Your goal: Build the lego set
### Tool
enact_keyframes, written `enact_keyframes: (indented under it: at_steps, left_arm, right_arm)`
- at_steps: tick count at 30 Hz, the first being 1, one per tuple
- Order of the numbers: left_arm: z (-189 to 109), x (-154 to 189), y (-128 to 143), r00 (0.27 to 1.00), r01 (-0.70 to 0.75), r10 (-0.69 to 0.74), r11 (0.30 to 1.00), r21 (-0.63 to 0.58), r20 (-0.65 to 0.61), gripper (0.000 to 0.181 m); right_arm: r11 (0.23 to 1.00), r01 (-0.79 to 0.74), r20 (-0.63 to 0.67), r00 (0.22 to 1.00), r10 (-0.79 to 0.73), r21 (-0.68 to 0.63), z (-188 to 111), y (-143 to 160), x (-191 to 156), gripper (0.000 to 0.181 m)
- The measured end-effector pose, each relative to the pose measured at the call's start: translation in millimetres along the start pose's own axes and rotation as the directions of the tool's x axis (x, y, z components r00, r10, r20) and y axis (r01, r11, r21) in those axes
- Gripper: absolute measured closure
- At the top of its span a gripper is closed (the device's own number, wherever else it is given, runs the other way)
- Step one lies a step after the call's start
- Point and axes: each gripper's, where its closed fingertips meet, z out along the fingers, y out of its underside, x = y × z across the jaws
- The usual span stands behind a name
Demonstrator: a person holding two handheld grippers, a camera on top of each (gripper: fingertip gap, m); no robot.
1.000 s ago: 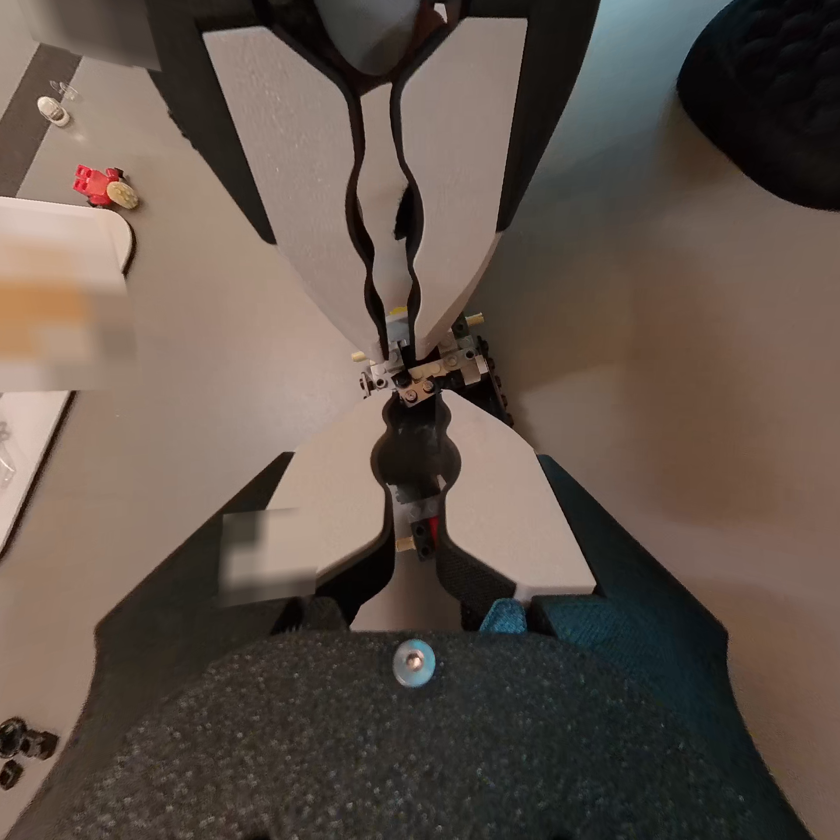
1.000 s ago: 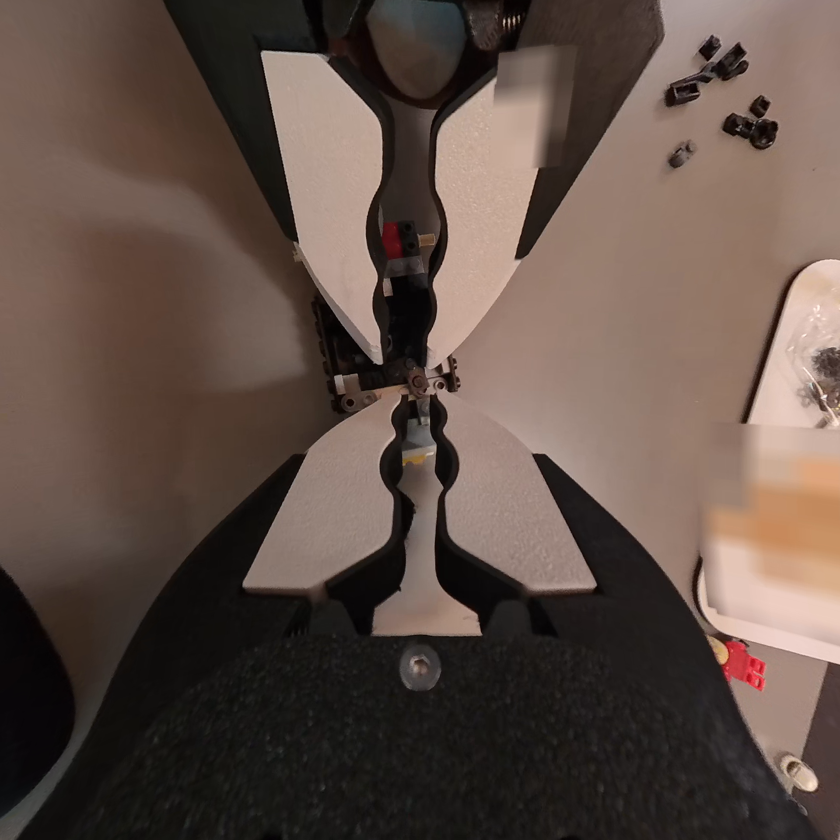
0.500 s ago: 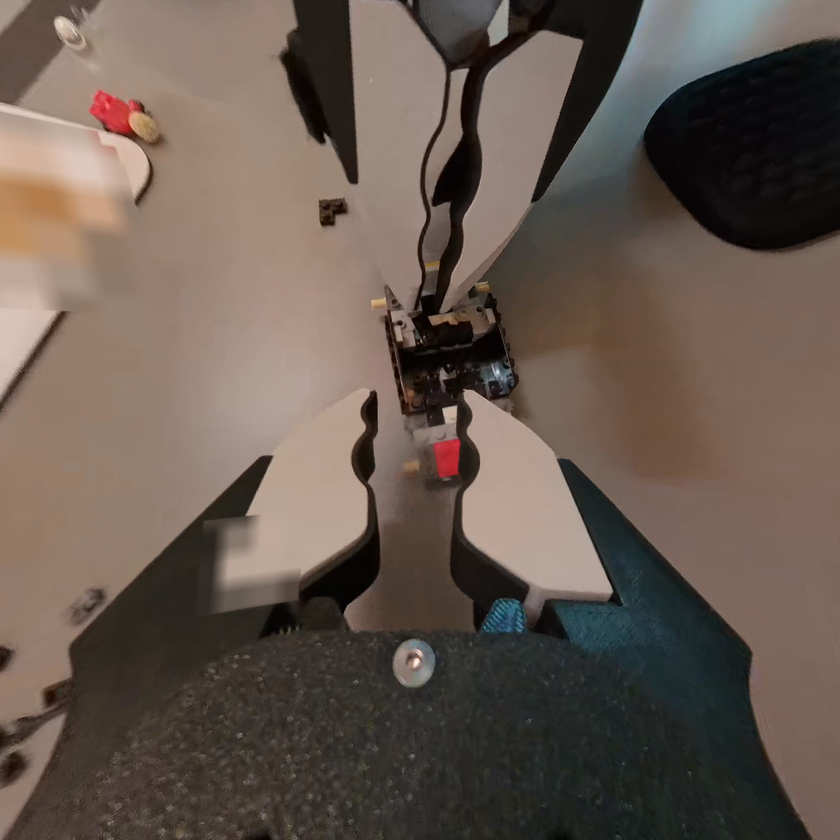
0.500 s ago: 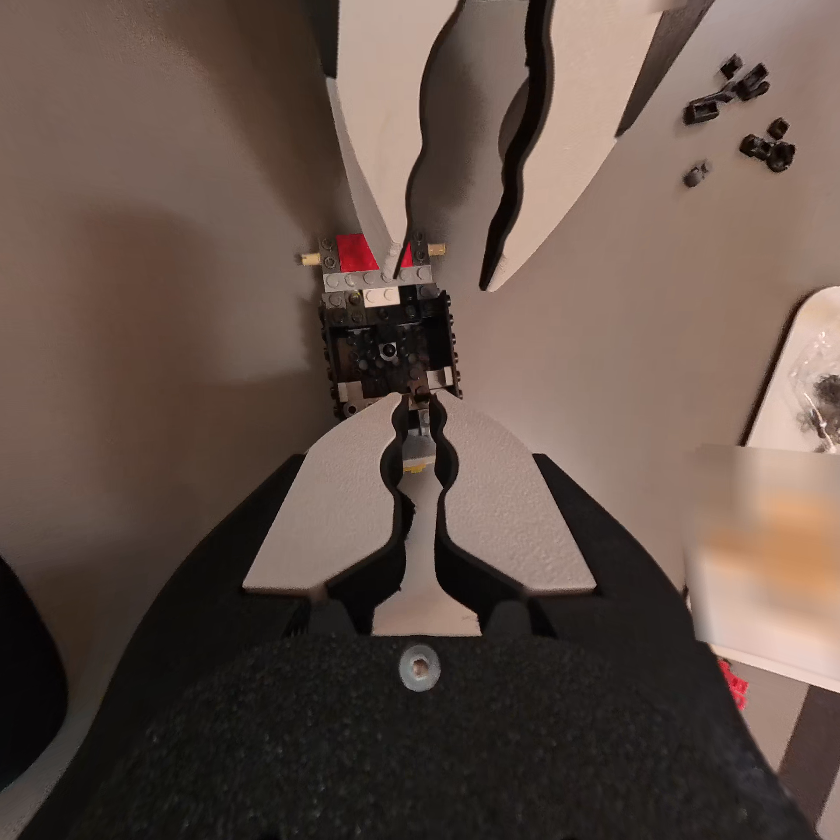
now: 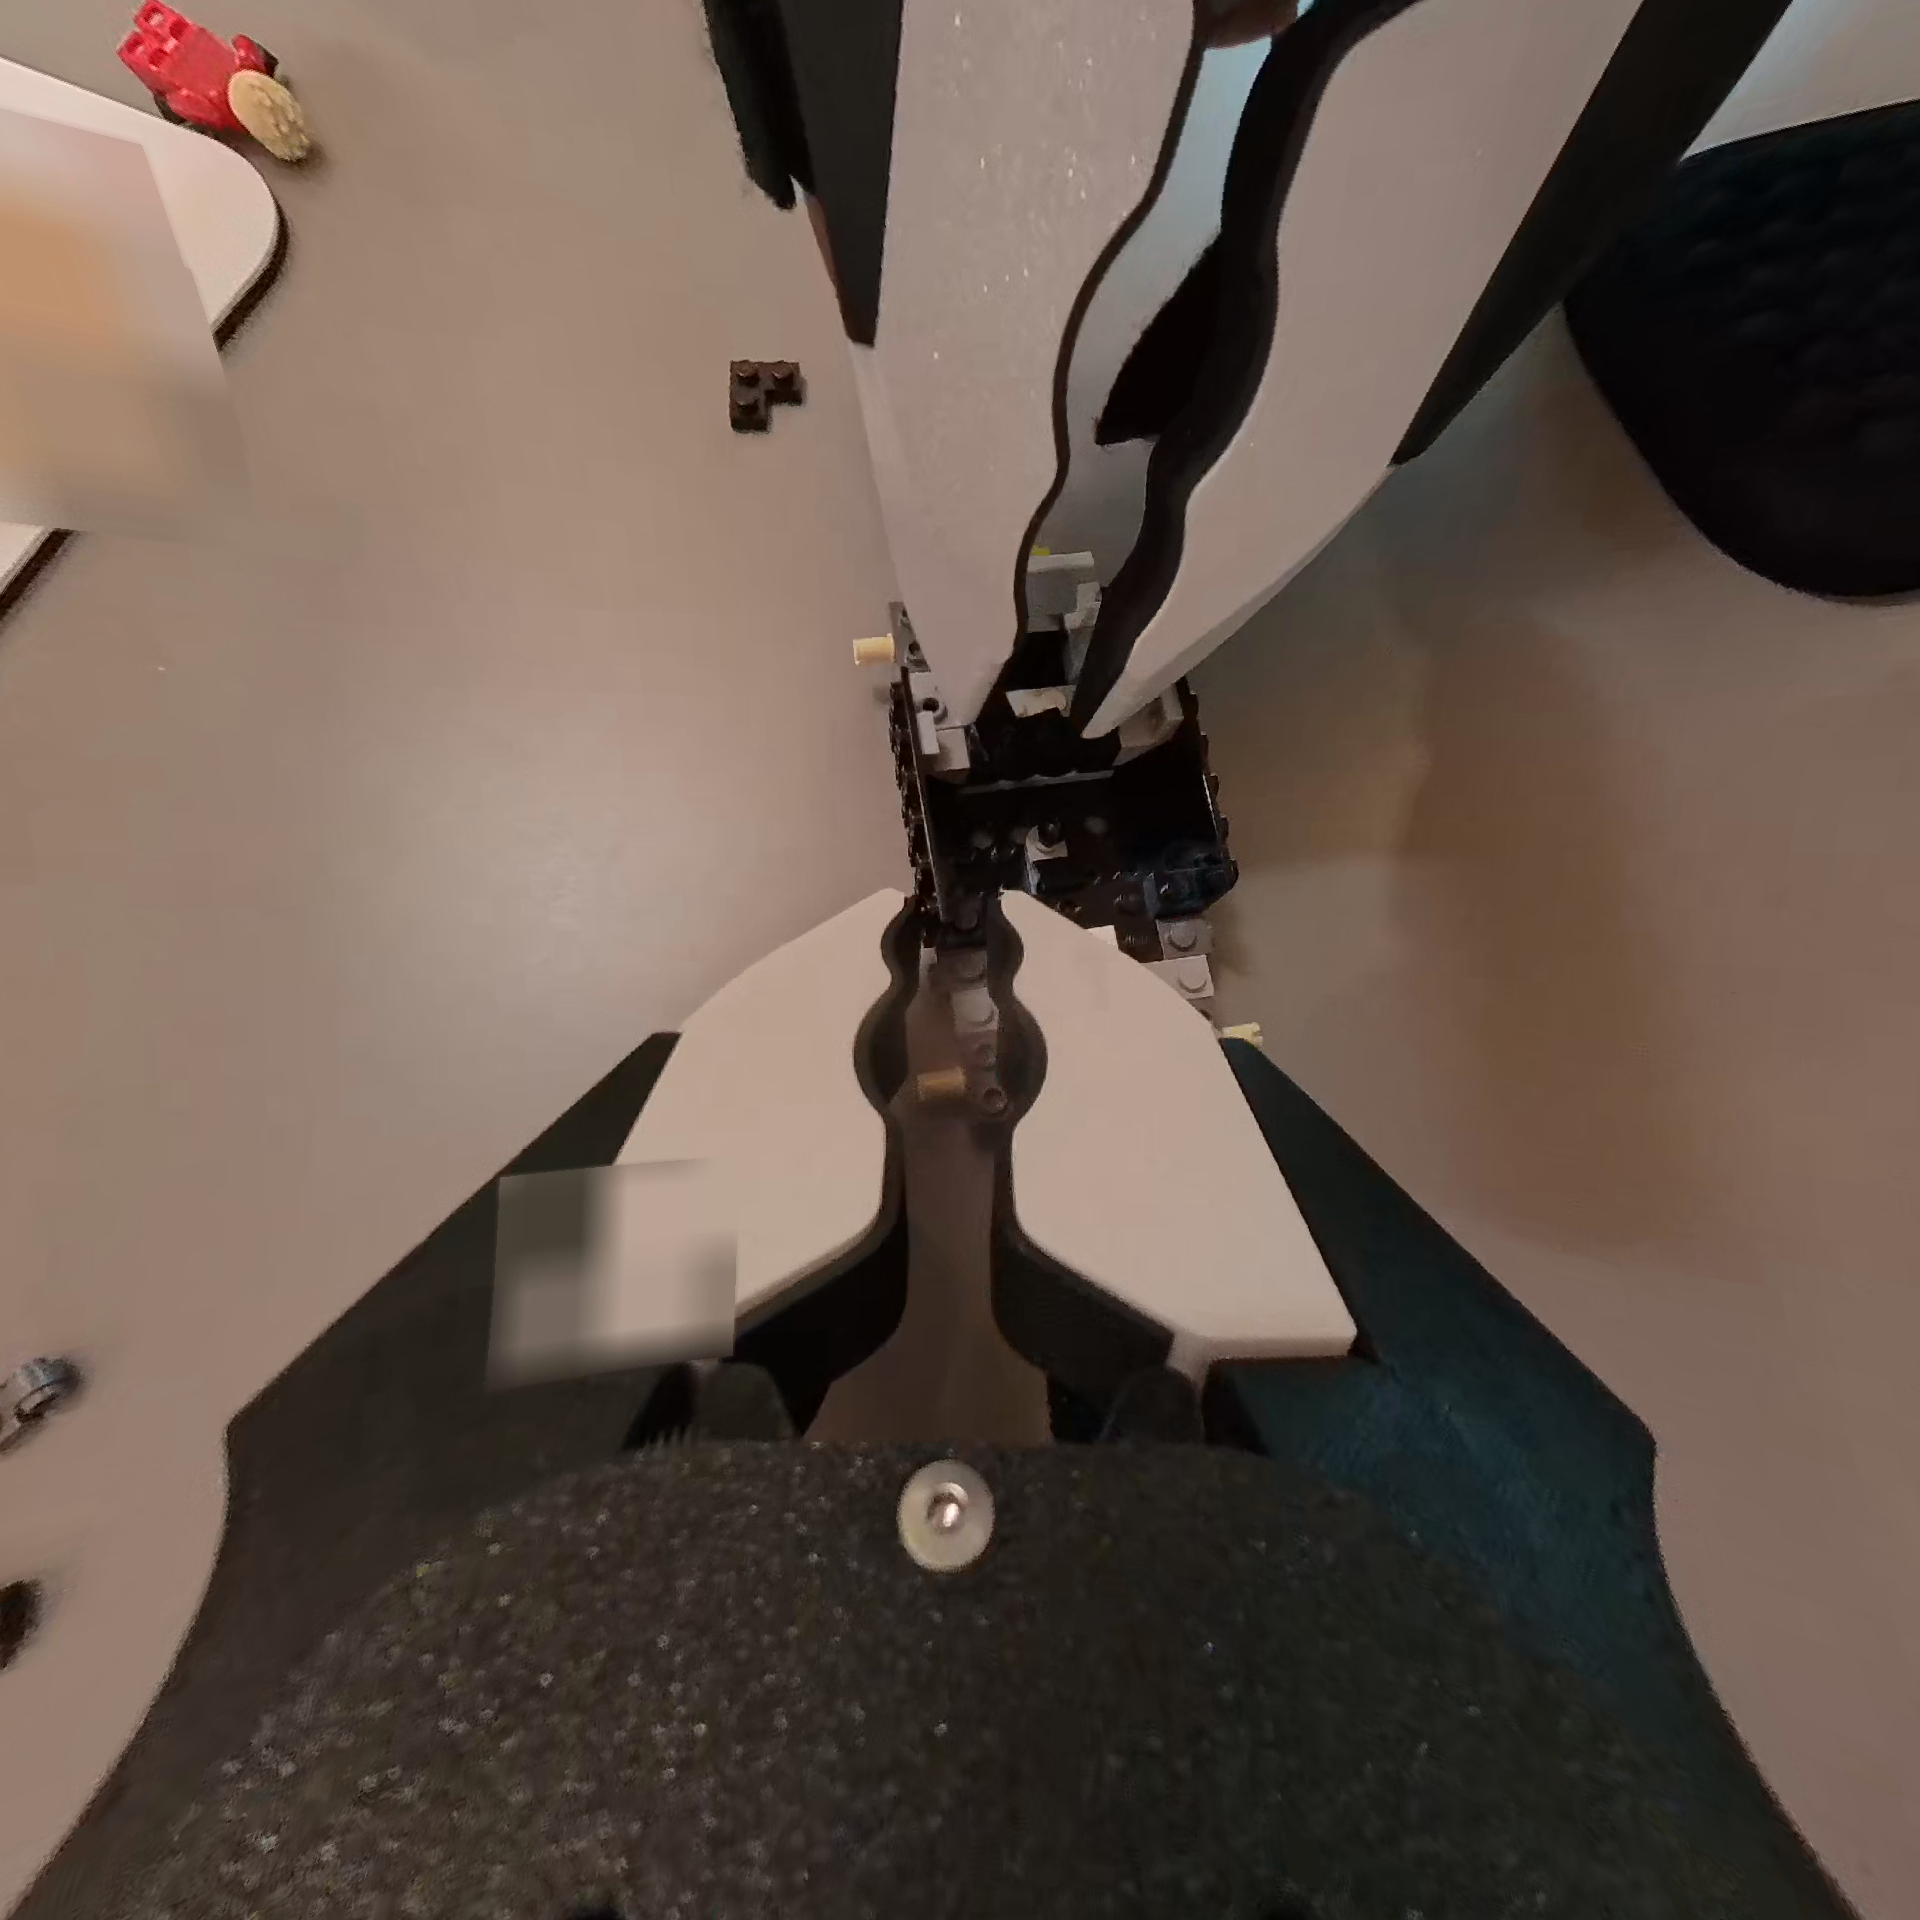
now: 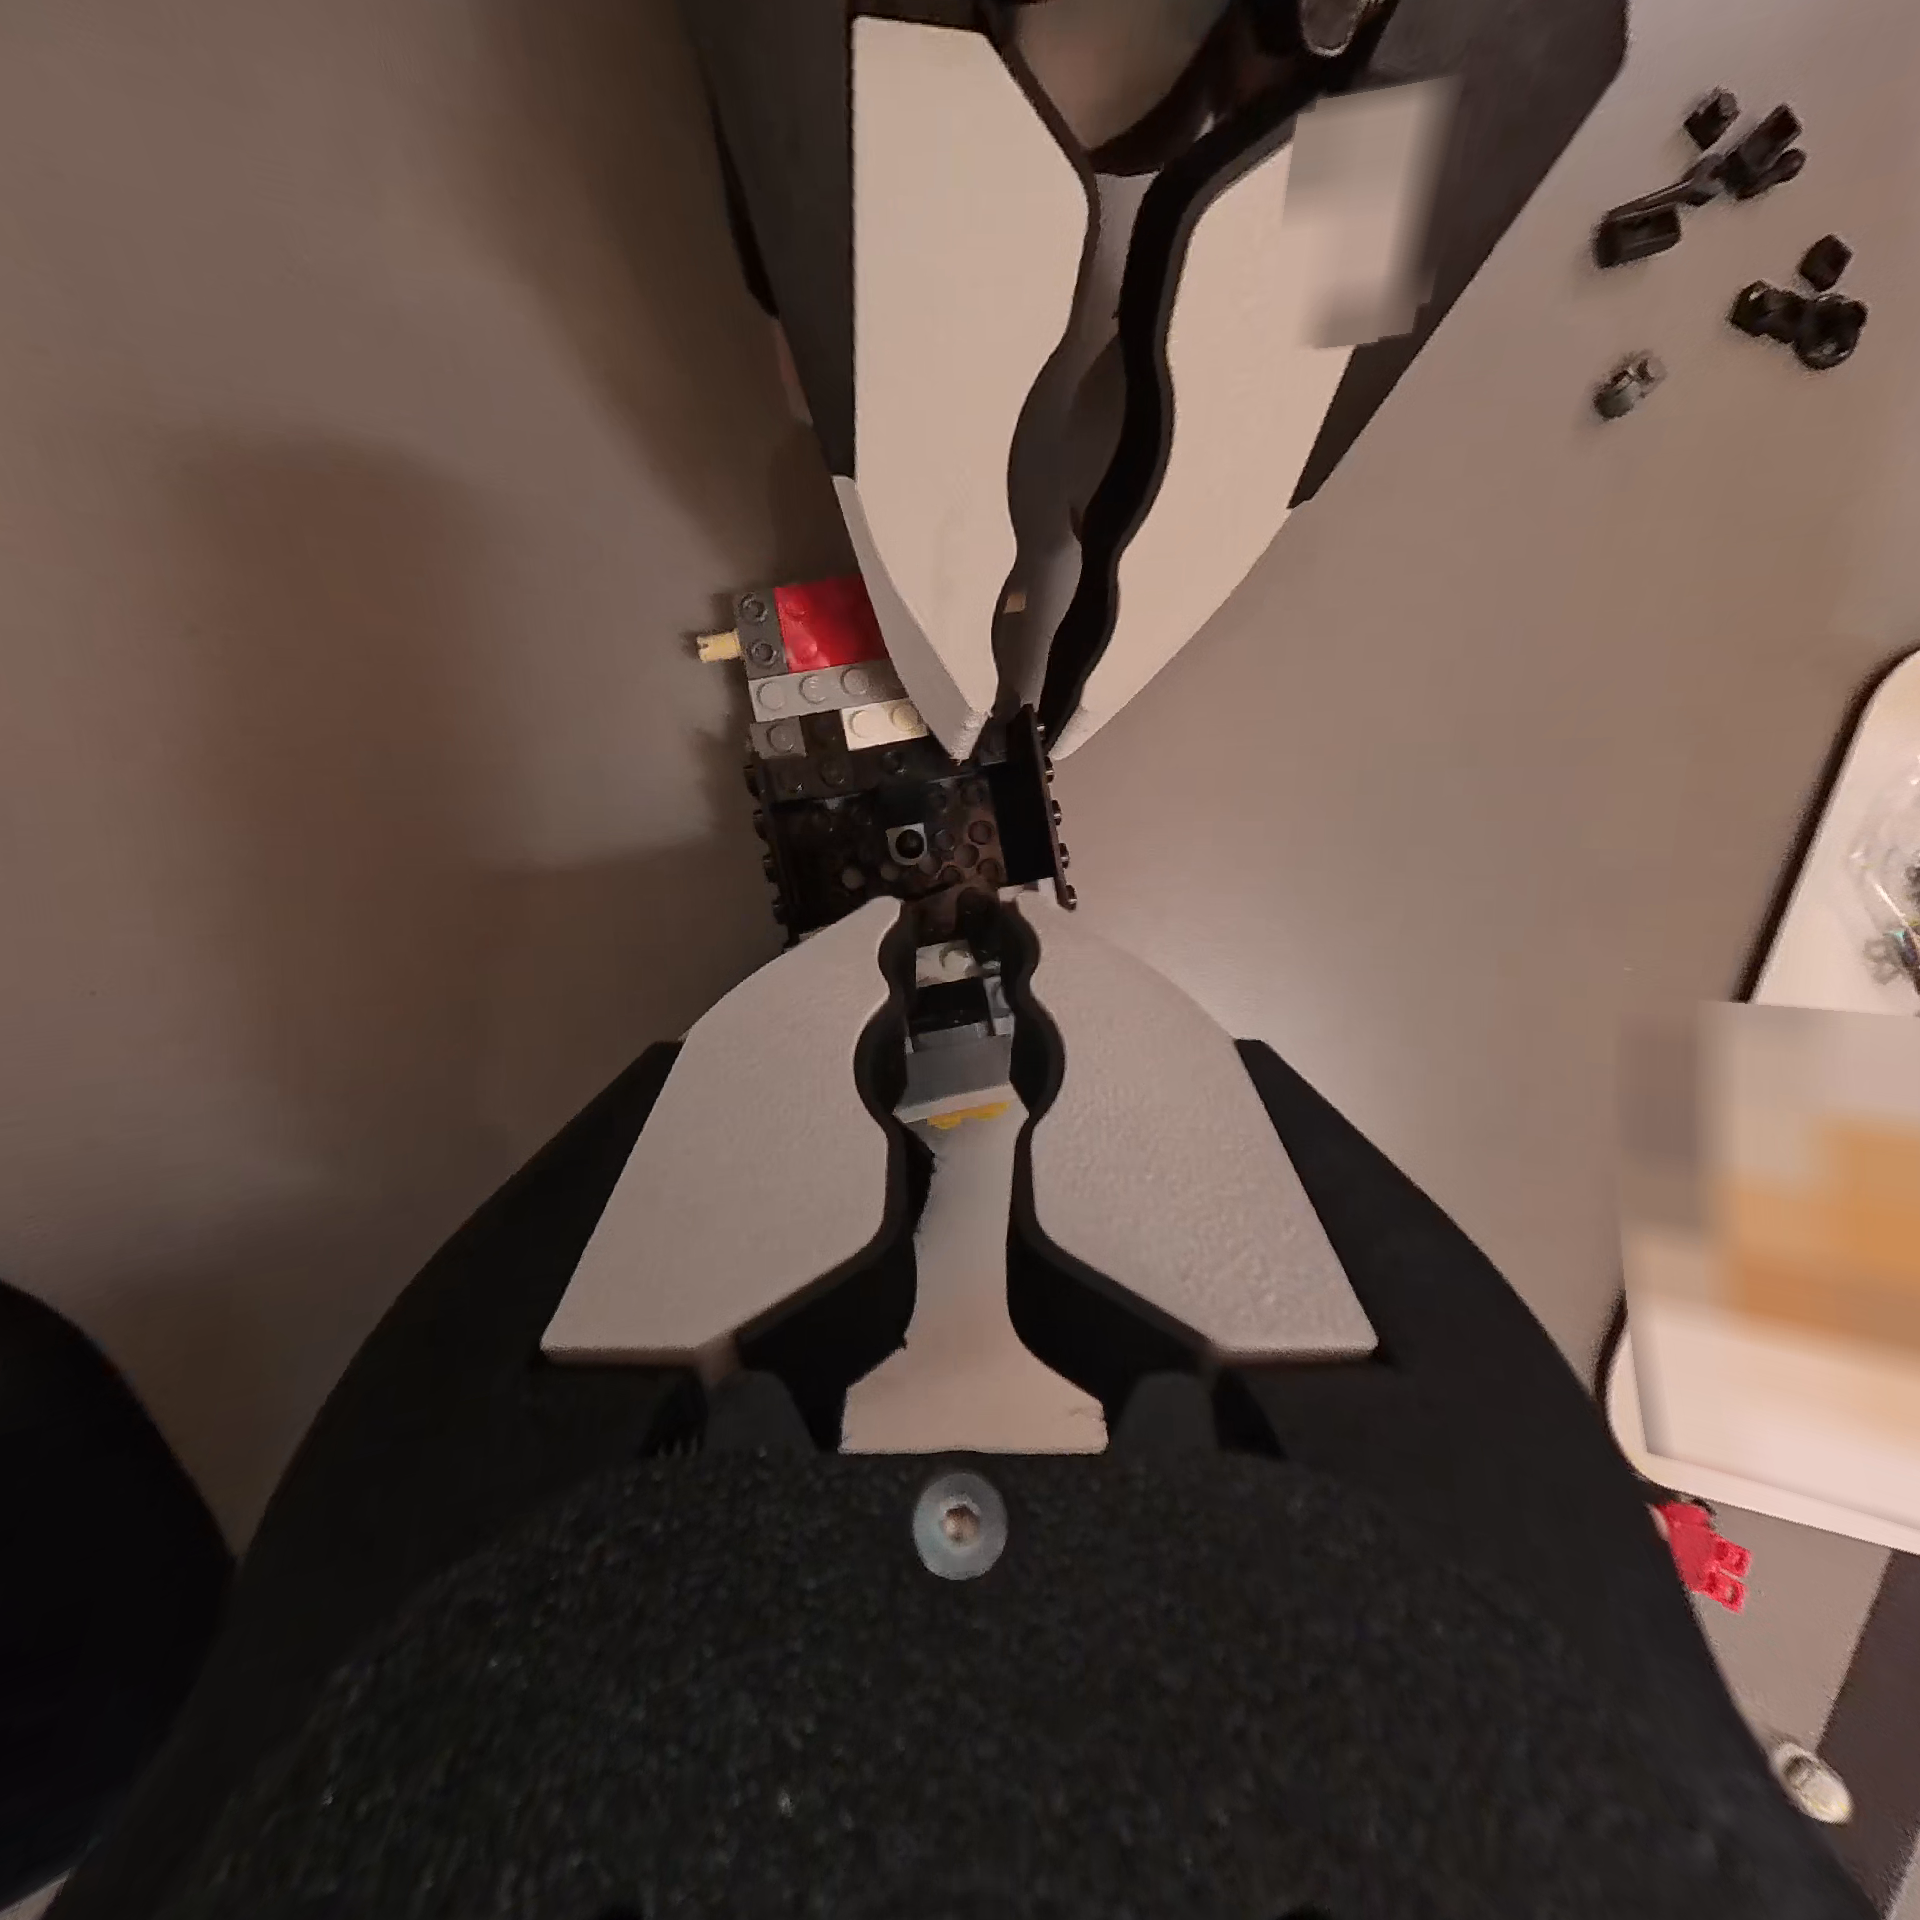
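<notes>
Lego model point(image 5: 1060, 821), a small black box-like build with grey, white and red plates at one end, sits on the grey table point(image 5: 468, 831) between our two tongs, which face each other across it. A second ago both tongs met tip to tip over the model. Half a second ago the left gripper point(image 5: 961, 914) had opened and drawn back. Now we see it closed again, pinching the model's black side wall point(image 6: 1034, 800) at the end near the red plates point(image 6: 826, 623). The right gripper point(image 6: 956, 914) has kept its hold throughout: its fingers are closed on the grey block point(image 6: 956, 1049) at the opposite end, a yellow bit just showing beneath it.

So we read this as a regrip. The left tongs have shifted from the middle of the build to its edge wall, and the model is now held from both ends. We judge that this steadies it for pressing a part home or for turning it, though we cannot tell which. The wall looks thin, so a hard squeeze could pop it off.

Loose pieces wait nearby: a black corner plate point(image 5: 766, 393), a cluster of black parts point(image 6: 1766, 239), a red piece point(image 5: 177, 68) beside the white tray point(image 5: 249, 239).
</notes>
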Motion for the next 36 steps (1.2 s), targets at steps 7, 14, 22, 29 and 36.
enact_keyframes:
  at_steps: [7,14,22,29,36]
  left_arm:
    - [-0.8,5.7,2.2,0.999,0.027,-0.027,0.999,-0.020,0.028,0.170]
    - [-2.0,13.4,4.4,0.999,0.046,-0.046,0.999,-0.019,0.021,0.169]
    - [-1.3,17.7,4.8,0.999,0.039,-0.039,0.999,-0.016,0.006,0.169]
    - [-0.9,17.6,4.8,0.999,0.047,-0.047,0.999,-0.010,-0.001,0.168]
    - [-0.7,17.3,4.5,0.999,0.051,-0.051,0.999,-0.008,-0.001,0.169]
  right_arm:
    - [0.999,-0.036,-0.026,0.999,0.035,-0.014,5.1,0.5,-0.7,0.167]
    - [0.998,-0.065,-0.053,0.997,0.064,-0.007,5.2,-0.6,-6.0,0.170]
    - [0.996,-0.084,0.005,0.996,0.084,0.017,4.9,1.6,-8.7,0.168]
    - [0.999,-0.045,0.039,0.998,0.045,0.002,4.7,2.5,-9.5,0.168]
    - [0.999,-0.043,0.036,0.998,0.043,0.007,3.9,3.1,-10.3,0.168]
